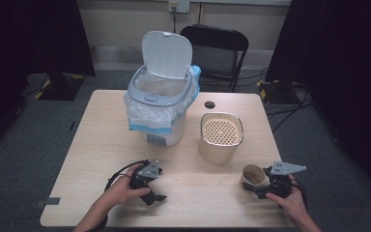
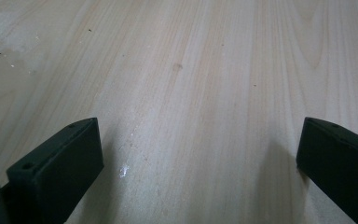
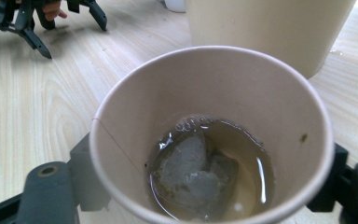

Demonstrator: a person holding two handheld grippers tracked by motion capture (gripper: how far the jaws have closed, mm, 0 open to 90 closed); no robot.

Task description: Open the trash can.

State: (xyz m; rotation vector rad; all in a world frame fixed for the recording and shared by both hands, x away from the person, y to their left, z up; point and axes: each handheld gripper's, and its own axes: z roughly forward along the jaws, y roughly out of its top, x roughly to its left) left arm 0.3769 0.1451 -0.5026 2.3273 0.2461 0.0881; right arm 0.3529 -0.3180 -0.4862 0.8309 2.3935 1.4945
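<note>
- Table (image 1: 101, 145): light wood, mostly bare in the middle. There's a wide open stretch between the two hands, and the front edge sits just below both of them.
- Bin (image 1: 162, 104): white, lid flipped up, bag liner folded over the rim, standing at the back left, well apart from both grippers.
- Pot (image 1: 221, 137): beige, with a perforated insert on top, right of the bin and just behind the cup.
- Left gripper (image 1: 155, 192): hand wraps it from the left and it lies low on the table near the front edge. Jaws are spread wide with nothing but bare wood between them in the left gripper view.
- Right gripper (image 1: 257, 187): held near the front right corner, pointing left at the cup, hand behind it. Jaws sit on either side of the cup at about half width; can't tell if the pads actually press the wall.
- Cup (image 3: 209, 135): paper, upright, near the table's right edge. Inside is a shallow pool of brownish liquid with a soggy teabag (image 3: 191, 170) at the bottom.
</note>
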